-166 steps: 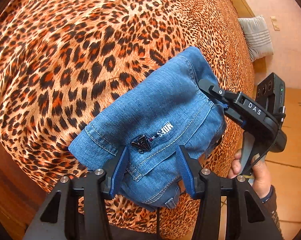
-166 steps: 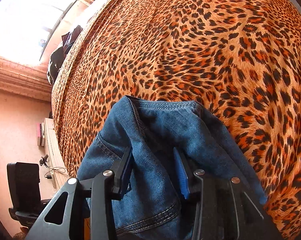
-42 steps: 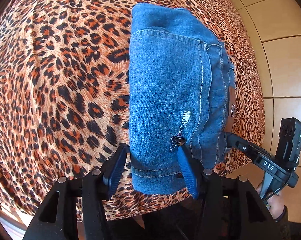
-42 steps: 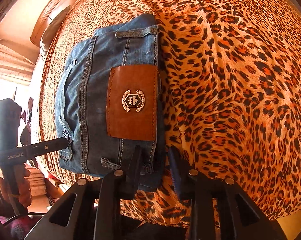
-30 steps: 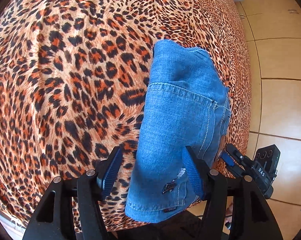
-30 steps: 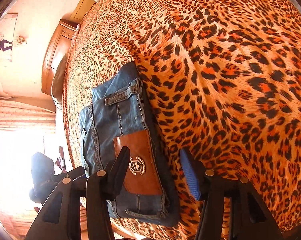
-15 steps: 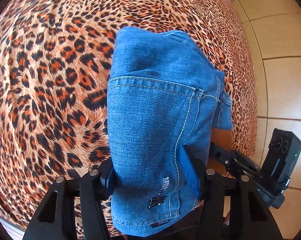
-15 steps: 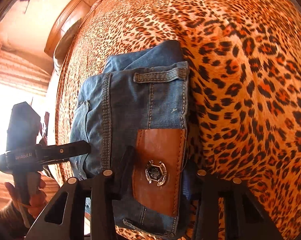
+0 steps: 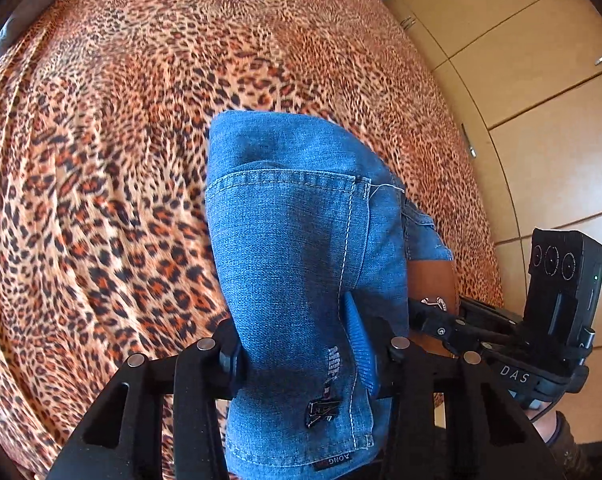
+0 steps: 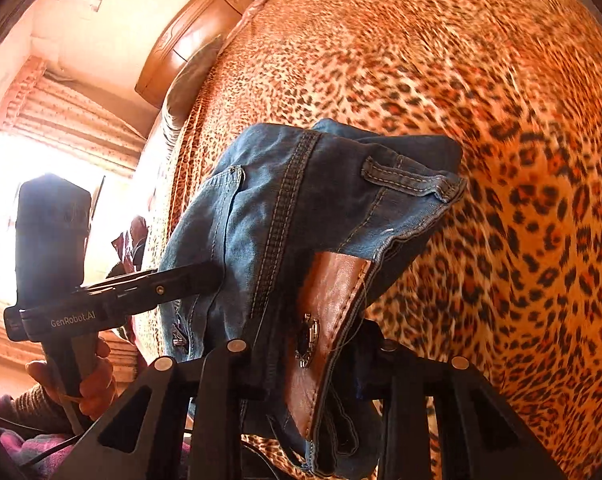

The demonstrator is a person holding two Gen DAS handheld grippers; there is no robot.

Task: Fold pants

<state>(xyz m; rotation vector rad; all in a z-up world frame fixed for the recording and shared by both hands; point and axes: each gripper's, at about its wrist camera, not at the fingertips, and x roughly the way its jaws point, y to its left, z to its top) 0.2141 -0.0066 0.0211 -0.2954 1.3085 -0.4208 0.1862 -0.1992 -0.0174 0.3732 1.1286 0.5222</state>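
The folded pants (image 9: 301, 248), a thick bundle of blue denim, hang between the two tools above the leopard-print bed (image 9: 101, 160), their far end sagging toward the spread. The left wrist view shows the pocket side: a stitched back pocket, pale embroidered lettering and a small dark metal emblem near the hem. The right wrist view shows what that one mostly hides: the waistband with a belt loop, a heavy double seam, and a brown leather patch (image 10: 325, 320) with a metal badge, bent sharply where it is pinched.

The left hand-held gripper (image 9: 301, 356) has just been closing, and its blue pads now press the denim bundle from both sides. The right hand-held gripper (image 10: 313, 364) has likewise been closing and clamps the waistband edge through the leather patch.

Only the right view takes in the person's hand (image 10: 81, 384) on the left tool's handle, a wooden headboard (image 10: 189, 32) and a bright curtained window. Only the left view shows pale cabinet doors (image 9: 541, 100) beside the bed.
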